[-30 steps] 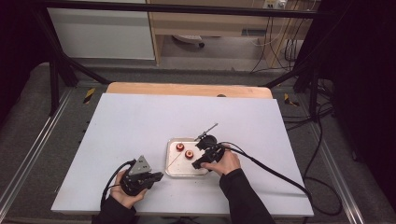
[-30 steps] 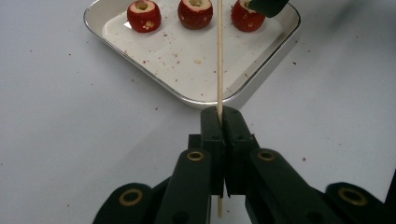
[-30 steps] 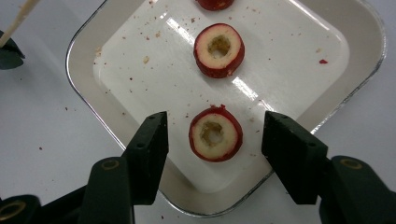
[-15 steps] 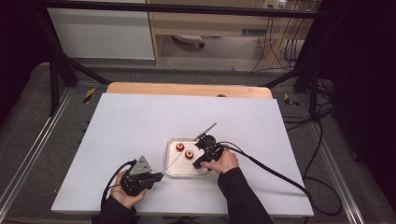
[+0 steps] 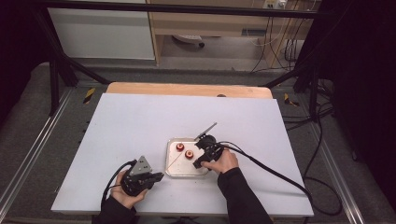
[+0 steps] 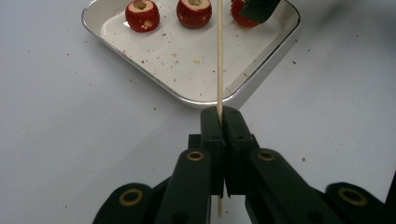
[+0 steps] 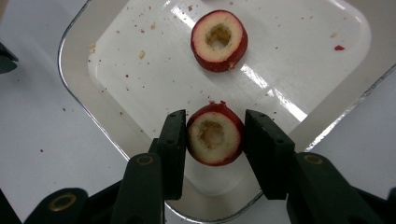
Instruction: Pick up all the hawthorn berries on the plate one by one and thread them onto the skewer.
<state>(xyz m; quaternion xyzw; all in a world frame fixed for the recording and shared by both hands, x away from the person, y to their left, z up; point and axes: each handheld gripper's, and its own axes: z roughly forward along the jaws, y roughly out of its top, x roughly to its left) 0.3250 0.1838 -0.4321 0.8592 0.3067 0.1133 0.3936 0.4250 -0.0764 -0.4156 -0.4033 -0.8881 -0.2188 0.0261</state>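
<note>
Right gripper view, tray holding cored red fruit pieces, right gripper closing on one piece, left gripper clamping a skewer.

Two red fruit pieces in a metal tray on the white worktop. Right claw at the tray's right side, jaws just closing. Left claw left of the tray.

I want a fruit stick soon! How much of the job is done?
Done: the left gripper is shut on the skewer, ready. In hand: the right gripper fingers have just been closing on one red fruit in the tray. Left: nothing is threaded yet. The skewer is bare, and another fruit waits in the tray.
</note>
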